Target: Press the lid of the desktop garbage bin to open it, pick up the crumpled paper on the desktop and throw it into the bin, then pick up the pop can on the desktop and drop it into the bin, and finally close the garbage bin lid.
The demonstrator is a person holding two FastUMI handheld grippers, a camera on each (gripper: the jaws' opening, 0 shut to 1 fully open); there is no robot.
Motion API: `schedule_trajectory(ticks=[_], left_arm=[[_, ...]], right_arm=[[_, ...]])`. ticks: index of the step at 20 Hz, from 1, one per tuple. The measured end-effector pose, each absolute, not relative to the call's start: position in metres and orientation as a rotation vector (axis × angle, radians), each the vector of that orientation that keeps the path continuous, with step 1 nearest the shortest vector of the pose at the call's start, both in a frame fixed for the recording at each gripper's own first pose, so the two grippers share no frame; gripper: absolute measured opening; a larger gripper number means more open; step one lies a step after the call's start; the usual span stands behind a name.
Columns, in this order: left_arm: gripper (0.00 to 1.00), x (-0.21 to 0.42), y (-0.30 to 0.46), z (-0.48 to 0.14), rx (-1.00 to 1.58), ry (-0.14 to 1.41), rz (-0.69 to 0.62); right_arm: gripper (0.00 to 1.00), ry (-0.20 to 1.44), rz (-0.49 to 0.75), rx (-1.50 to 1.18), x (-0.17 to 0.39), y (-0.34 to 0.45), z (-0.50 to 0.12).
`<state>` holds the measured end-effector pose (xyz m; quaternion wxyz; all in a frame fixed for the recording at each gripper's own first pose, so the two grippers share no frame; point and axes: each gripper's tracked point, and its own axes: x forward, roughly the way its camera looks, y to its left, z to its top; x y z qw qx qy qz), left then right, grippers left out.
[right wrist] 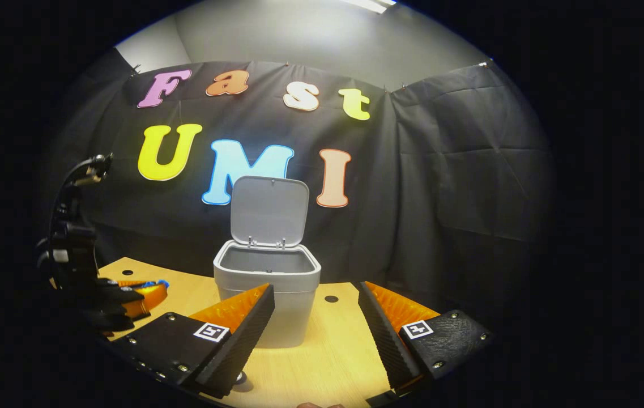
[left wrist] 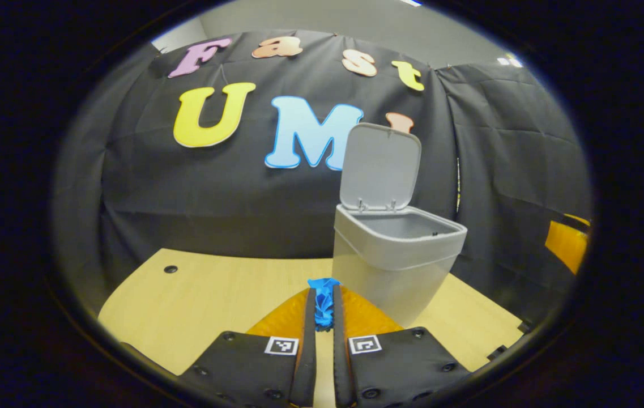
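A pale grey garbage bin [left wrist: 398,255] with a matching grey lid [left wrist: 380,167] stands on a light wood-grain desktop [left wrist: 214,300] dotted with small dark holes. Bright blue crumpled paper [left wrist: 323,303] contrasts with the black wall cloth [left wrist: 186,192] behind. Each gripper body carries a black-and-white square marker [right wrist: 211,331].

wooden desktop [left wrist: 214,294] | black cloth wall [right wrist: 440,198] | grey room wall [right wrist: 299,34]
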<state>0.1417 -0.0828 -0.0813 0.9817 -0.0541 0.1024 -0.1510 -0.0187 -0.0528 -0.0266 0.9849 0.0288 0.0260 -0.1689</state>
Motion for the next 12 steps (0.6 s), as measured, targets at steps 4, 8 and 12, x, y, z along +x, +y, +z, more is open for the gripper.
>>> schedule_trajectory(ticks=[4,8,12], left_arm=[[0.2,0.175,-0.111,-0.038,-0.126,0.128,-0.336],[0.2,0.204,-0.147,-0.013,-0.121,0.085,-0.381],[0.2,0.226,-0.182,-0.007,-0.09,0.065,-0.416]], right_arm=[[0.95,0.075,-0.377,0.052,-0.024,-0.066,-0.032],[0.95,0.097,-0.431,0.046,-0.032,-0.084,-0.038],[0.95,0.117,-0.463,0.049,-0.036,-0.094,-0.04]])
